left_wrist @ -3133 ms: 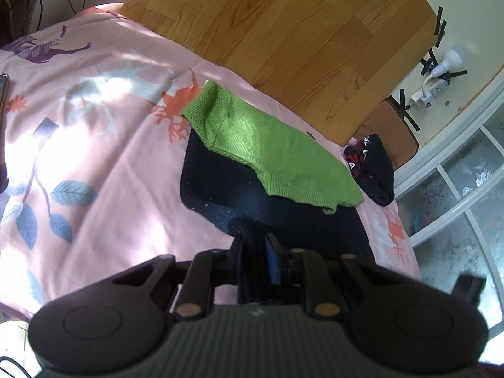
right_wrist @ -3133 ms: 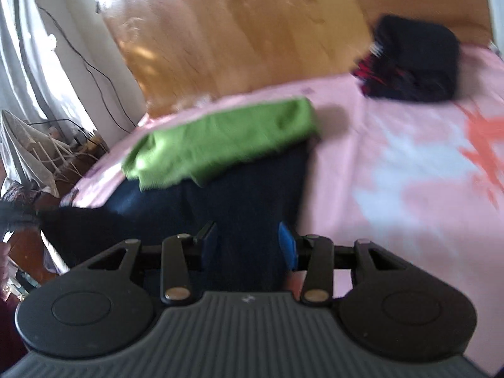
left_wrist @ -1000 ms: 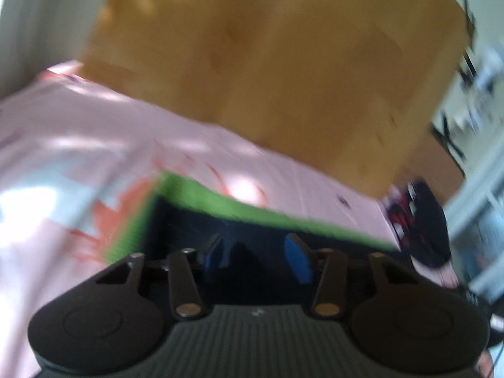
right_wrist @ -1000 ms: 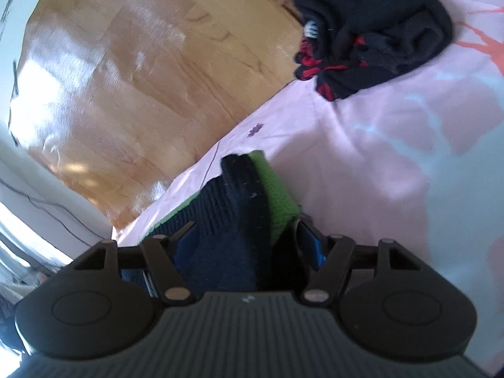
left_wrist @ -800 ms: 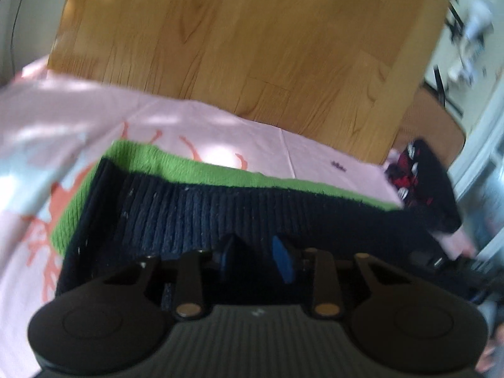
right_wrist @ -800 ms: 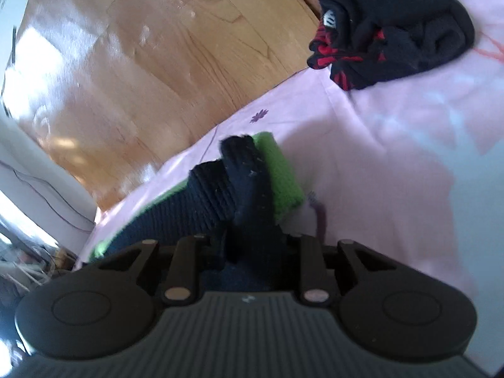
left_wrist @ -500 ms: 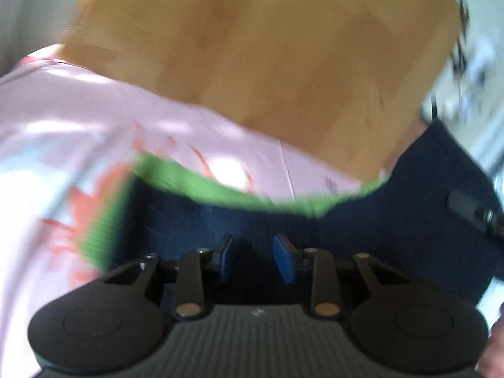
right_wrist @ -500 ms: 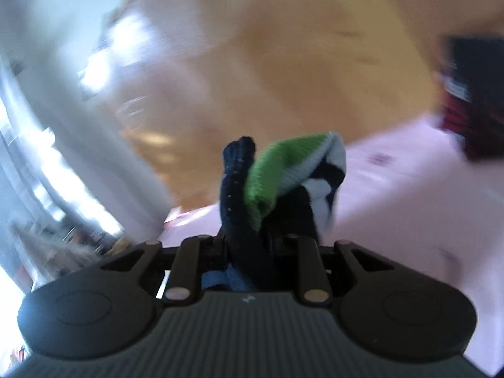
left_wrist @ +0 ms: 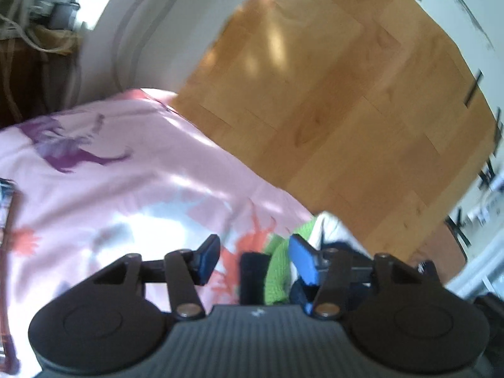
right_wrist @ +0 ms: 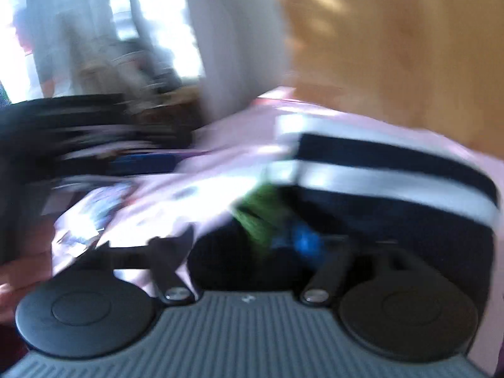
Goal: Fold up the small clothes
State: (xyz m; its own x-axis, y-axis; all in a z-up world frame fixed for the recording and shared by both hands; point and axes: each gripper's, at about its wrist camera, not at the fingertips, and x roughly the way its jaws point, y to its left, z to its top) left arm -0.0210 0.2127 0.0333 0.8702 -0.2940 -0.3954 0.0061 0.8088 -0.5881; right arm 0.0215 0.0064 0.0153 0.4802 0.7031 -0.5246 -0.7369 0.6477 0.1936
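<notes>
A small knitted garment, navy with white stripes (right_wrist: 378, 173) and a green part (right_wrist: 261, 214), lies folded on the pink printed sheet (left_wrist: 126, 189). In the left wrist view only its green edge (left_wrist: 277, 267) and a dark strip show, low between the blue pads. My left gripper (left_wrist: 255, 260) is opening; its left pad stands free over the sheet and the right pad is beside the green knit. In the blurred right wrist view, my right gripper (right_wrist: 249, 242) is opening wide, with the dark and green cloth under the gap between its fingers.
A wooden board (left_wrist: 346, 110) stands behind the bed. A dark flat object (left_wrist: 6, 201) lies at the sheet's left edge. Cables and a power strip (left_wrist: 491, 208) are at the far right. A blurred dark shape (right_wrist: 63, 132) fills the right view's left side.
Both grippers were shut on the garment's navy and green edge and carried it across to the left. Their jaws have since spread apart. The right view rolled and swung left.
</notes>
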